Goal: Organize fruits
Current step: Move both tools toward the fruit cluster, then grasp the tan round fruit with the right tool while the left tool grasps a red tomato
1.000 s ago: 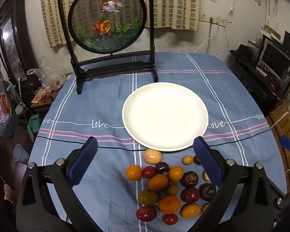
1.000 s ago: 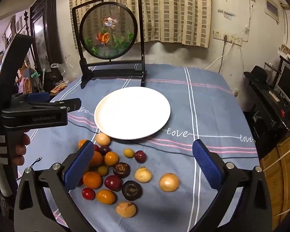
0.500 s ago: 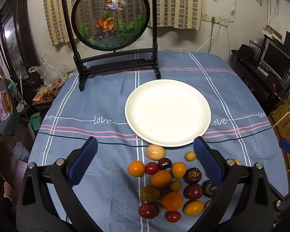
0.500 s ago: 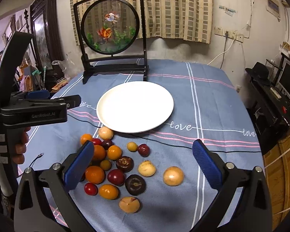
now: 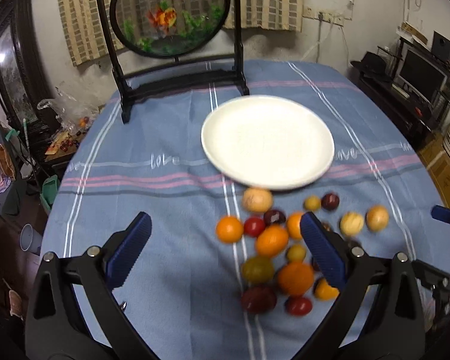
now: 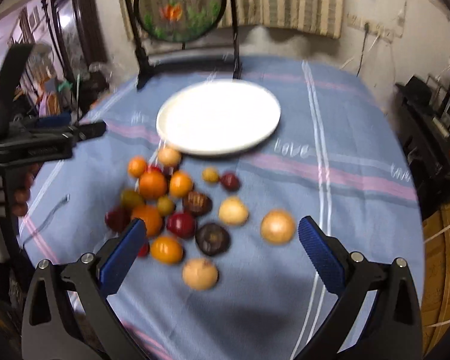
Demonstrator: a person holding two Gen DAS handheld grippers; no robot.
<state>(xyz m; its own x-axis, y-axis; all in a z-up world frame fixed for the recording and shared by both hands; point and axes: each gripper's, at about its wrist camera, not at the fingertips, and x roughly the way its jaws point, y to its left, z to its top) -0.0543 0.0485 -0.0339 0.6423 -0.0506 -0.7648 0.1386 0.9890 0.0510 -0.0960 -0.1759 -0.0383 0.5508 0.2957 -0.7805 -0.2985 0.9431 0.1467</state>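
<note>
Loosely clustered orange, red, dark and tan fruits [image 6: 177, 210]; left gripper [image 5: 225, 247] and right gripper [image 6: 222, 247] both spread wide.

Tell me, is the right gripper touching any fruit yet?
Apart. The right wrist view shows the right gripper open above the tablecloth, nothing between its fingers.

A blue tablecloth [image 5: 153, 198] with white and pink stripes and the word "love" is spread over the table. A round goldfish screen [image 5: 171, 15] in a black stand is set upright at the far edge. Striped curtains [image 5: 273, 3] are hung behind it, and a monitor [image 5: 420, 73] is seen at right.
</note>
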